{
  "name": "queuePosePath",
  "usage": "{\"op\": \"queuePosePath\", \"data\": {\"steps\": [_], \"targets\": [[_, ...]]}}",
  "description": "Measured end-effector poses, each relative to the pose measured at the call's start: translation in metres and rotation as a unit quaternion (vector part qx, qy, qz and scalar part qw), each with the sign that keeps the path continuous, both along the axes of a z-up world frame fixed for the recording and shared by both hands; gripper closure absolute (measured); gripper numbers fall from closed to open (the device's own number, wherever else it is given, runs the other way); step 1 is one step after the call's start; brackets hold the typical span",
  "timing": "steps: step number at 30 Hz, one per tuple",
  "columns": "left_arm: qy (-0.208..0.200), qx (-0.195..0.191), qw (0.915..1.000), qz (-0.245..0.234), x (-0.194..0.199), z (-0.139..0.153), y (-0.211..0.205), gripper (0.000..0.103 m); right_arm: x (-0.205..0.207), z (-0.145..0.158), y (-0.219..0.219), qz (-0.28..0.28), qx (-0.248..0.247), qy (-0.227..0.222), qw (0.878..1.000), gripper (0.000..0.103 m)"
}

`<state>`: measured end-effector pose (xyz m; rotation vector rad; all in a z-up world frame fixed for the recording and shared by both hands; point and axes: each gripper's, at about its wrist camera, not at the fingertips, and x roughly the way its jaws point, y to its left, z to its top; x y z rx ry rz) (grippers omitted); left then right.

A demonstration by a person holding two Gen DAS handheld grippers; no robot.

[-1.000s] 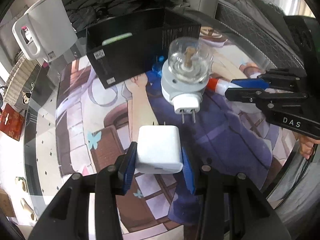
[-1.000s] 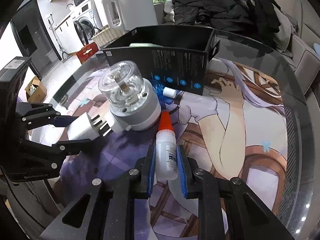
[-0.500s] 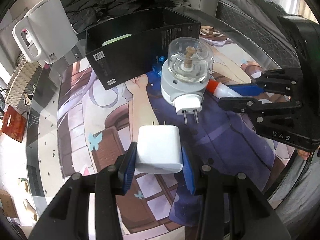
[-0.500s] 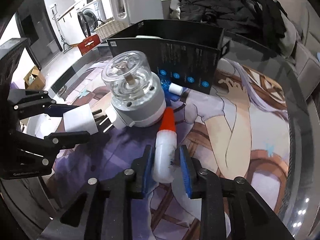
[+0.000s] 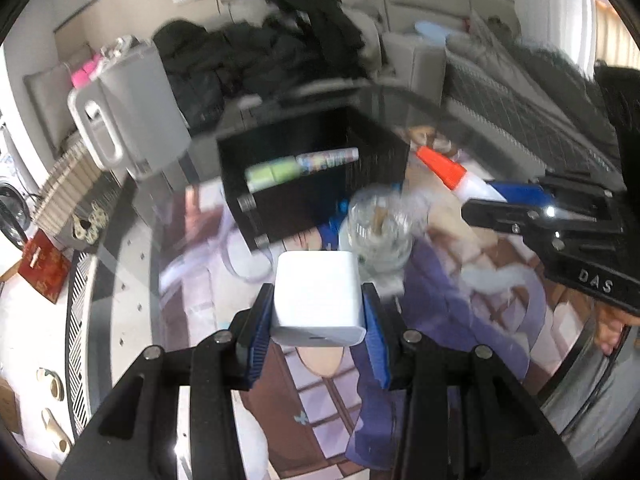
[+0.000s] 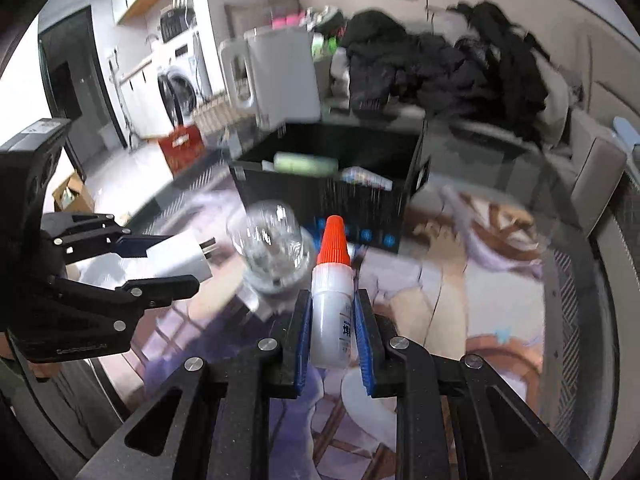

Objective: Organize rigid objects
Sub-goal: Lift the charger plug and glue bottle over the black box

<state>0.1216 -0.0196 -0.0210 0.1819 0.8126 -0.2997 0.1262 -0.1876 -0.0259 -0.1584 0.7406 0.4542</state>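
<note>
Left gripper (image 5: 318,320) pinching white square plug charger (image 5: 318,296), lifted above table (image 5: 120,264). Right gripper (image 6: 332,334) clamping small white glue bottle with orange cap (image 6: 331,296), upright. Both face open black cardboard box (image 6: 332,184), likely drop-off bin.

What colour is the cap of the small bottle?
Orange-red cap; clearest in the right wrist view.

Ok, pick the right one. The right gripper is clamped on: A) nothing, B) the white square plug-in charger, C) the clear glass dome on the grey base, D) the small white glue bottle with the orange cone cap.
D: in the right wrist view the right gripper has its blue pads pressed on the small white glue bottle with the orange cone cap; the white square charger sits in the left gripper.
</note>
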Motion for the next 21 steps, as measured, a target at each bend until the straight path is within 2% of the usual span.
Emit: {"op": "queuePosePath", "data": {"steps": [6, 13, 21], "targets": [[-0.093, -0.018, 0.9954, 0.014, -0.014, 0.031, 0.007, 0.062, -0.025, 0.034, 0.001, 0.005, 0.028, -0.079, 0.996, 0.083], [-0.181, -0.046, 0.9817, 0.039, -0.031, 0.060, 0.022, 0.062, -0.051, 0.064, 0.002, 0.007, 0.052, -0.161, 0.985, 0.083], [-0.224, -0.065, 0.9710, 0.055, -0.041, 0.072, 0.029, 0.062, -0.074, 0.084, 0.006, 0.010, 0.060, -0.225, 0.973, 0.083]]}}
